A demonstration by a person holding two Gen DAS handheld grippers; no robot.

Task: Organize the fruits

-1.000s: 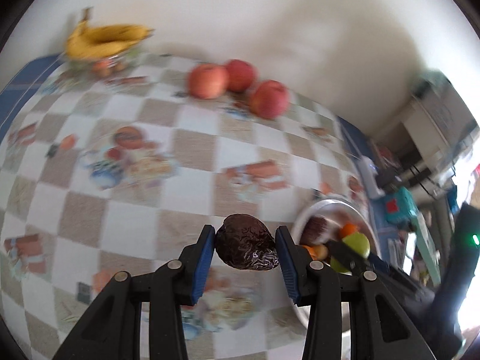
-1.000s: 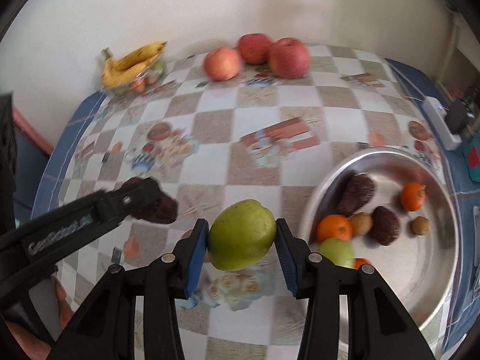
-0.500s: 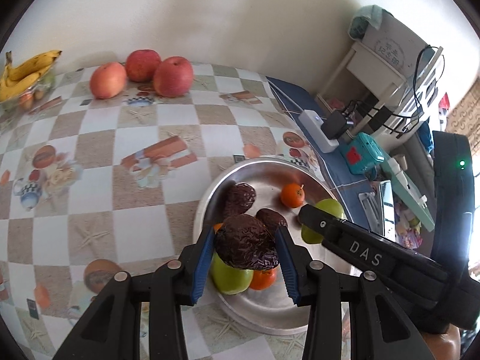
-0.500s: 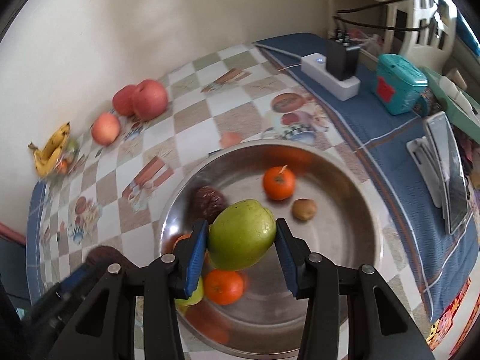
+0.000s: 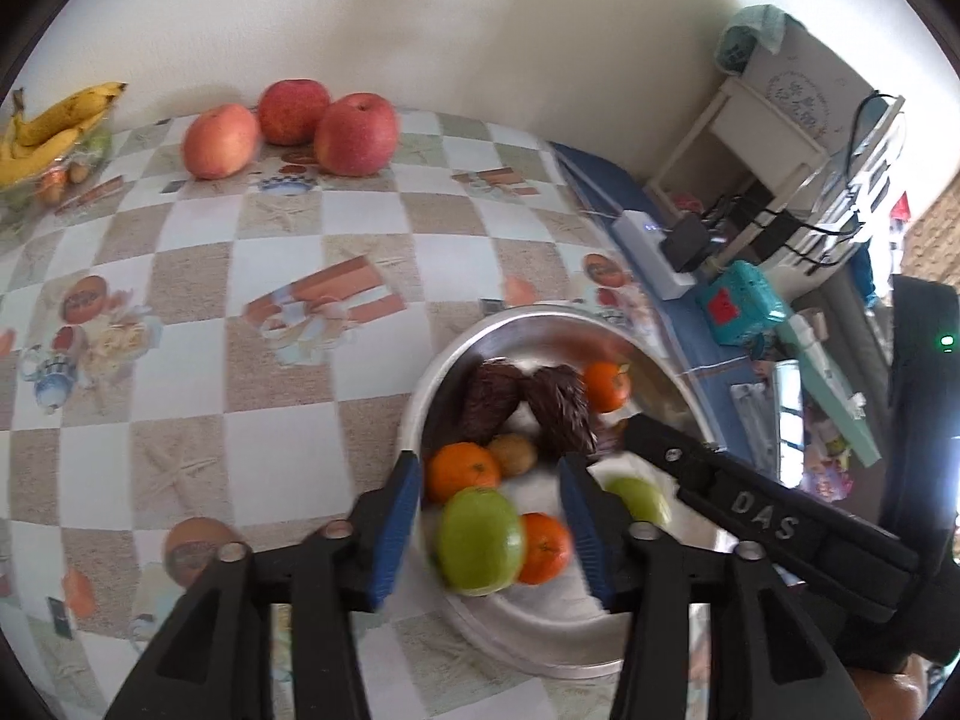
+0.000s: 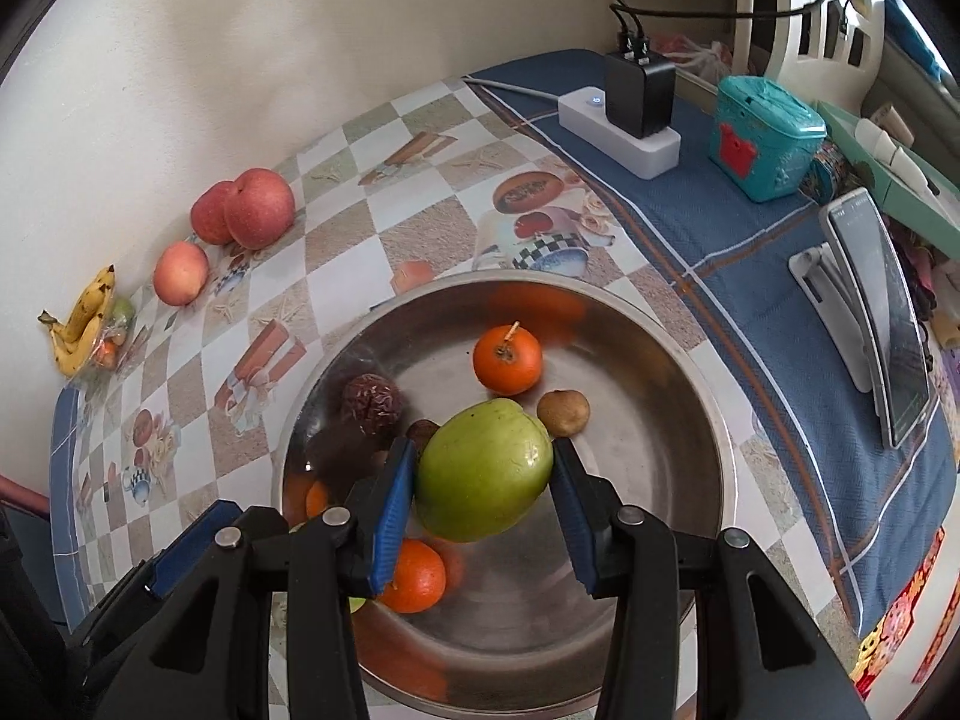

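Observation:
A steel bowl holds several fruits: oranges, a small brown fruit, a green fruit and two dark wrinkled fruits. My left gripper hangs over the bowl's near left rim with its jaws opening and nothing pressed between them. Just beyond its tips a dark wrinkled fruit shows blurred inside the bowl. Above the bowl's middle, my right gripper is shut on a large green fruit. That right gripper reaches in from the right in the left wrist view.
Three red apples and a bunch of bananas lie along the wall at the far side of the checked tablecloth. On the blue cloth to the right stand a power strip, a teal box and a phone on a stand.
Both grippers swung from over the tablecloth to above the bowl. The left one opened and let go of the dark wrinkled fruit, which dropped into the bowl. The right still holds the green fruit.

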